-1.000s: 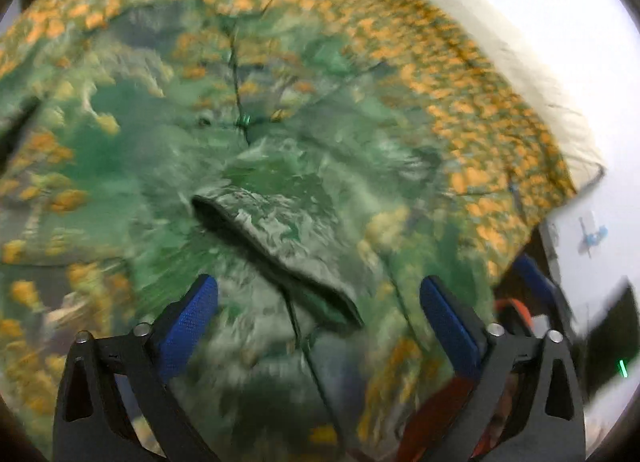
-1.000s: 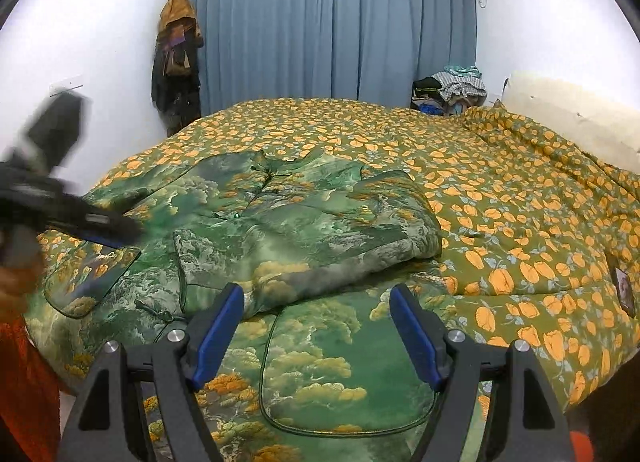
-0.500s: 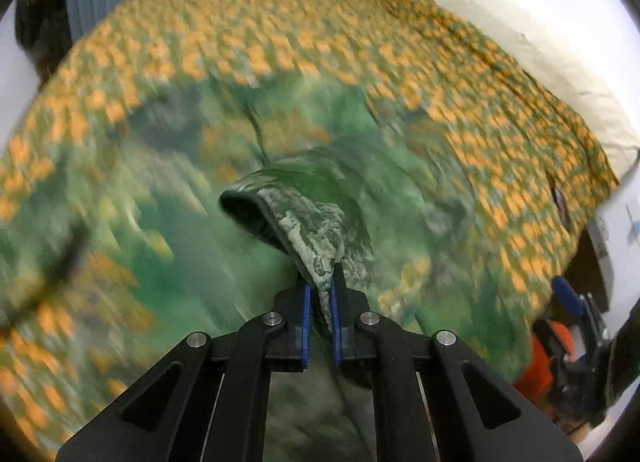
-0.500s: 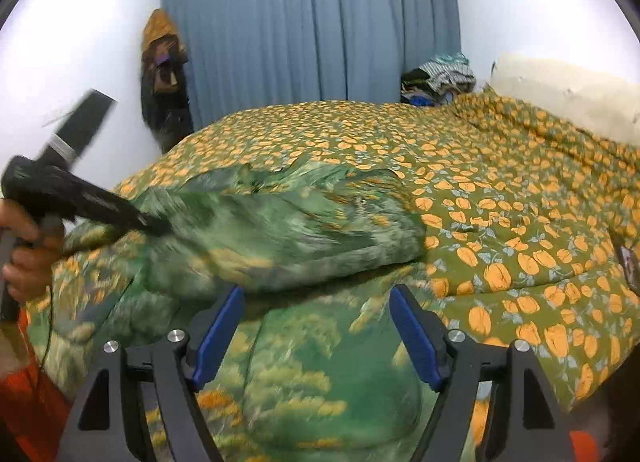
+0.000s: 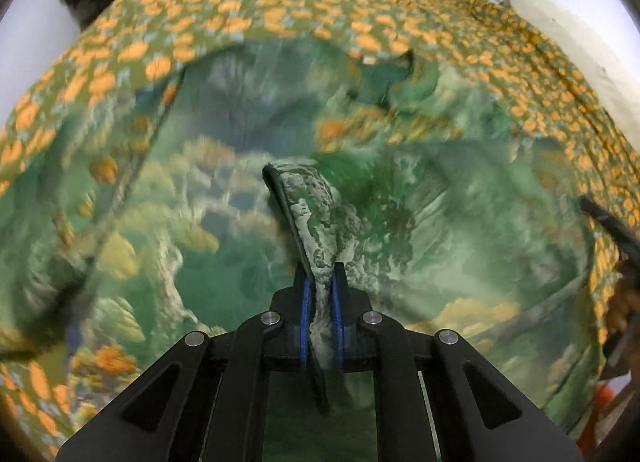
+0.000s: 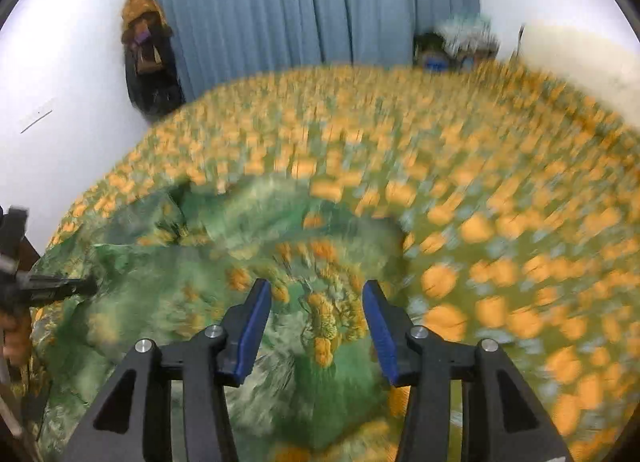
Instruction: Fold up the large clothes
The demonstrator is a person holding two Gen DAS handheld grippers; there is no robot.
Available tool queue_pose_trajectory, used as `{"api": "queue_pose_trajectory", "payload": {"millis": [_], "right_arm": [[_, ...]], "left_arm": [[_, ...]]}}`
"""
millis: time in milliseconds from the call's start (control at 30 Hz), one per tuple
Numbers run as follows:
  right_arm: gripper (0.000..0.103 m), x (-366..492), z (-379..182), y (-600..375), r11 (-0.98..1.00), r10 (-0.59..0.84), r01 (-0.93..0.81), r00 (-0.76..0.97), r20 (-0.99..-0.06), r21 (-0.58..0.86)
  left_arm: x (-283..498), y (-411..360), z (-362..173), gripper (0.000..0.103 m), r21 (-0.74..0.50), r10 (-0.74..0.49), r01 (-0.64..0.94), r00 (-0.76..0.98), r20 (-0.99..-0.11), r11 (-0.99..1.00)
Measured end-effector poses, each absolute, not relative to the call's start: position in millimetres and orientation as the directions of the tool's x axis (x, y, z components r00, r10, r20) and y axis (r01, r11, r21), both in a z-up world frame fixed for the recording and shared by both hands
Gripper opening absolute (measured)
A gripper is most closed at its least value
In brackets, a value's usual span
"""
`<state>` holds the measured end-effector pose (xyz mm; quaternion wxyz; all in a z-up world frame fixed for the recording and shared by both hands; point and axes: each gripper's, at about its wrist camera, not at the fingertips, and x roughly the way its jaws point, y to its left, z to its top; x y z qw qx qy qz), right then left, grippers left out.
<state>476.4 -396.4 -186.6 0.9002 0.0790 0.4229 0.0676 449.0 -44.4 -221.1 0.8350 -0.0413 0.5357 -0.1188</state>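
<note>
A large green garment (image 5: 420,222) printed with landscape and cloud patterns lies spread over the bed. My left gripper (image 5: 320,294) is shut on a folded edge of it, and the pinched flap (image 5: 308,202) stands up from the blue pads. In the right wrist view the same garment (image 6: 280,262) fills the lower left. My right gripper (image 6: 318,326) hovers over it with its jaws closing, cloth below them but no pad pressing on it. At the left edge of that view the left gripper (image 6: 60,288) shows, held by a hand.
An olive bedspread with orange flowers (image 6: 500,202) covers the whole bed. Blue curtains (image 6: 320,2) hang behind it. Dark coats (image 6: 148,62) hang on the left wall and a clothes pile (image 6: 460,42) sits at the far corner. A cream headboard (image 5: 580,46) runs along the right.
My left gripper closed on the garment's folded edge and pulled it along. My right gripper swept in over the garment and its jaws narrowed; both views are now blurred by motion.
</note>
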Motion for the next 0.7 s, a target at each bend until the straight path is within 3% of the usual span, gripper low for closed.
{"api": "queue_pose_trajectory", "payload": {"millis": [67,200,400,567,700], "right_arm": [[0.046,490.7,-232.5,-393.4,0.975,0.211,-0.046,0.502,-0.839,0.217],[0.046,498.3,-219.6,-393.2,0.978,0.203,-0.061,0.478,-0.855,0.199],[0.046,534.2,-158.3,-397.3,0.973,0.199,-0.03,0.613,-0.764,0.23],[0.046,570.3,-237.5,-392.0,0.963,0.215,0.055,0.442,-0.871,0.265],[0.048,544.2,-211.4,-393.6,0.961,0.211,0.046,0.511,-0.833,0.271]], "left_arm": [[443.8,-43.3,-230.1,0.01,-0.211,-0.257,0.156,0.403,-0.878,0.965],[442.6,-48.3,-233.3,0.01,-0.179,-0.242,0.183,0.423,-0.873,0.967],[441.3,-45.9,-241.4,0.011,-0.189,-0.257,0.188,0.46,-0.85,0.964],[439.6,-46.8,-242.4,0.012,-0.17,-0.242,0.19,0.474,-0.847,0.967],[436.9,-45.8,-242.4,0.012,-0.159,-0.235,0.195,0.482,-0.844,0.968]]}}
